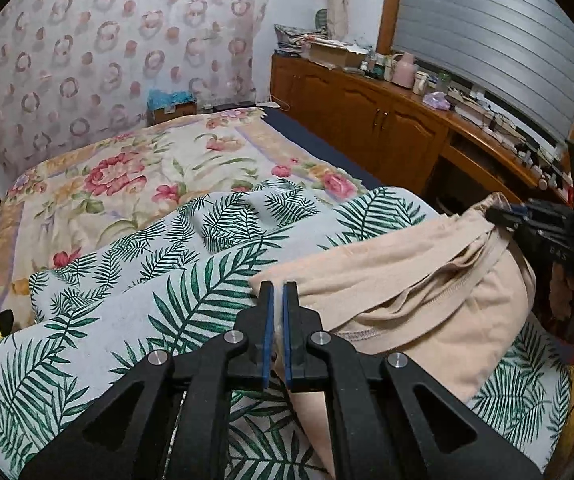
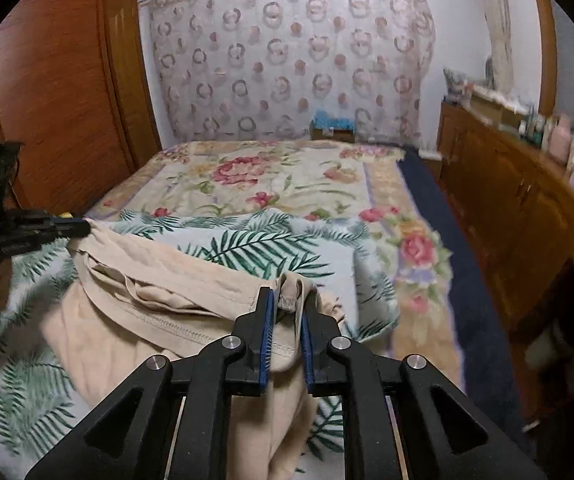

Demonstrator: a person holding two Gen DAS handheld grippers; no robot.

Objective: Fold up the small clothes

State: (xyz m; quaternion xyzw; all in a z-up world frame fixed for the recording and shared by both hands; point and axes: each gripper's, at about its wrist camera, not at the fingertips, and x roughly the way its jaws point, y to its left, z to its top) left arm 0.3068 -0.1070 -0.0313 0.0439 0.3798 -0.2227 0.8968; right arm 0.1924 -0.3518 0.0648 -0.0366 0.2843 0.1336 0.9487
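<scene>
Garment (image 2: pixel 135 320) edges vanish between each gripper's (image 2: pixel 287 300) nearly closed jaws.

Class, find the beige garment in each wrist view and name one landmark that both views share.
Left wrist view: the beige garment lies at lower right on the palm-leaf sheet.
Right wrist view: the beige garment fills the lower left and centre.
Shared landmark: the blue-topped cardboard box by the far curtain.

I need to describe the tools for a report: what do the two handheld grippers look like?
Both the left gripper and the right gripper are matte black linkage frames with triangular cut-outs, round silver pivot pins and two narrow fingers lined with blue pads. No cables or sleeves show.
</scene>
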